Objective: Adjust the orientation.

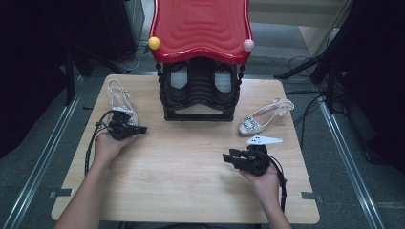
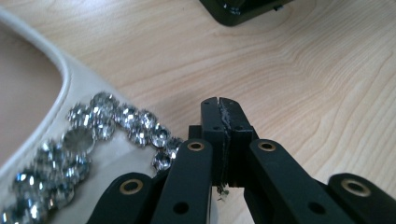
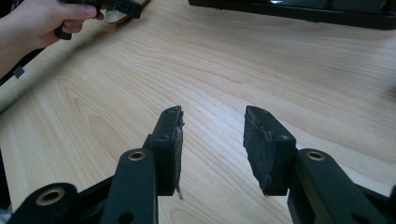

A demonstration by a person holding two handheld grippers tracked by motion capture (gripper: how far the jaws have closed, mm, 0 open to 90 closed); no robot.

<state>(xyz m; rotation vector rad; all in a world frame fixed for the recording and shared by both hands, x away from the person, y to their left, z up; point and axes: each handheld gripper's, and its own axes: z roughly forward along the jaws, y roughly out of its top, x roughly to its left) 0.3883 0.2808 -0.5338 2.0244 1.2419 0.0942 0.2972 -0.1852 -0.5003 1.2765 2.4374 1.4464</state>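
A pale slingback shoe [image 1: 119,102] with a rhinestone buckle lies at the table's left. In the left gripper view its jewelled toe [image 2: 70,154] sits just left of the jaws. My left gripper [image 1: 142,129] [image 2: 219,105] is shut with nothing between its pads, its tips over bare wood beside that toe. The matching shoe [image 1: 265,117] lies at the right, toe towards me. My right gripper [image 1: 227,157] [image 3: 212,116] hovers low over the wood near the front right, pointing left, jaws open and empty.
A black shoe rack [image 1: 200,90] with a red wavy top [image 1: 200,26] stands at the back centre of the wooden table [image 1: 191,191]; its base [image 3: 303,7] [image 2: 238,9] shows ahead of both grippers. The left hand [image 3: 46,18] appears far off in the right gripper view.
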